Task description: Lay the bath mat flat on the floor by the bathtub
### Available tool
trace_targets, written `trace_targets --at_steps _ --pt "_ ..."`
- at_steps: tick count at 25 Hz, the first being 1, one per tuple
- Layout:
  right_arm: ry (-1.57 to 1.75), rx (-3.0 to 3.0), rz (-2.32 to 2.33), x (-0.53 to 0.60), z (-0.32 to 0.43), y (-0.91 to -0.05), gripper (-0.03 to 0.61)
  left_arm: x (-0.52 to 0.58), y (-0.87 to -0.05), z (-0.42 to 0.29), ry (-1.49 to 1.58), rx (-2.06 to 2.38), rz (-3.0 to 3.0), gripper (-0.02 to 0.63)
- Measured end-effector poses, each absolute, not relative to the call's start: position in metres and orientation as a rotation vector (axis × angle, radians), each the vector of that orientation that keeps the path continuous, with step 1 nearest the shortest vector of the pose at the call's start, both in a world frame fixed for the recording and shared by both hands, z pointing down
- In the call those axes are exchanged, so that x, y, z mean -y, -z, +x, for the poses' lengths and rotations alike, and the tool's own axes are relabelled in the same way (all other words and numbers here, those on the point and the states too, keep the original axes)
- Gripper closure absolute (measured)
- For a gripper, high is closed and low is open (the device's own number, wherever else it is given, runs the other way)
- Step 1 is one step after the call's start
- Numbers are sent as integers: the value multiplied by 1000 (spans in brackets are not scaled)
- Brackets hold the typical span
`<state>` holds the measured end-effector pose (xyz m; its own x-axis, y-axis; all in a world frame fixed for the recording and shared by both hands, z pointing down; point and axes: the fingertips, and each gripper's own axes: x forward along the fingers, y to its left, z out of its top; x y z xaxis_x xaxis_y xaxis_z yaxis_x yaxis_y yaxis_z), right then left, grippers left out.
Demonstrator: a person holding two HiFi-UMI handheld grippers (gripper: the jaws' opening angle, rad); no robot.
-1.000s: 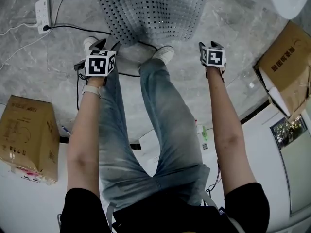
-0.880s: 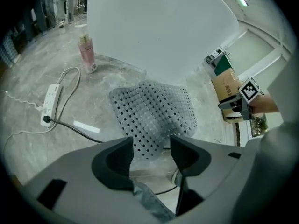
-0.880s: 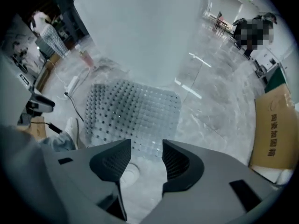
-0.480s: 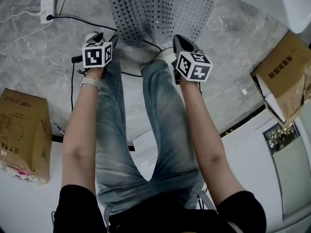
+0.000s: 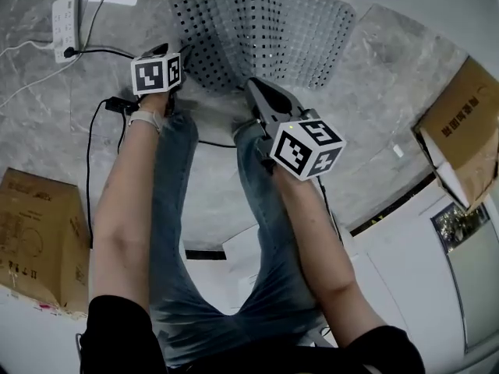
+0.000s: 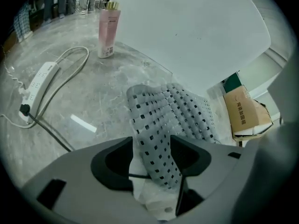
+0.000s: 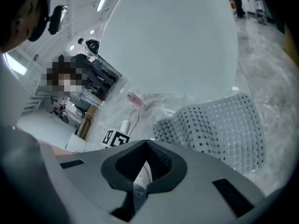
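What's new: our R gripper (image 5: 256,90) is now shut w/ nothing in it. A sec ago its jaws stand wide at the right of the head view; now it sits mid-frame over our legs, just short of the bath mat (image 5: 265,26). So the R side has no hold on the mat, and we judge it needs to re-open before taking an edge. L gripper (image 6: 152,157) stays clamped on the mat's near edge, upper left in the head view. The mat lies at top centre on the grey marble floor (image 5: 374,131), humped & creased where it's lifted, so not flat yet; task approx mid-way at best.

Views: the head view gives both arms + the mat's spread, but no clear tub. L gripper view shows the perforated strip pinched between its pads, the white bathtub (image 6: 196,31) wall just behind the mat, plus a pink bottle (image 6: 108,29) & power strip (image 6: 39,80) at upper left. R gripper view shows its pads touching, w/ the mat ahead at lower right.
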<state>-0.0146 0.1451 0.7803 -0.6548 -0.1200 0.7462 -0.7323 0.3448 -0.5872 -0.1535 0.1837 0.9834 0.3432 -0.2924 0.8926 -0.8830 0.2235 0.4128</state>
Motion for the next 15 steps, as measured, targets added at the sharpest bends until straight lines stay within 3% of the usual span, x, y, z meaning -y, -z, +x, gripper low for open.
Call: trace_targets --at_steps 7,15 --pt "-1306 1991 910 -93 19 -796 552 -170 -1046 -151 -707 1244 1315 351" --pt "-1344 1954 987 -91 36 -799 552 -163 -1047 -142 -874 1275 1363 482"
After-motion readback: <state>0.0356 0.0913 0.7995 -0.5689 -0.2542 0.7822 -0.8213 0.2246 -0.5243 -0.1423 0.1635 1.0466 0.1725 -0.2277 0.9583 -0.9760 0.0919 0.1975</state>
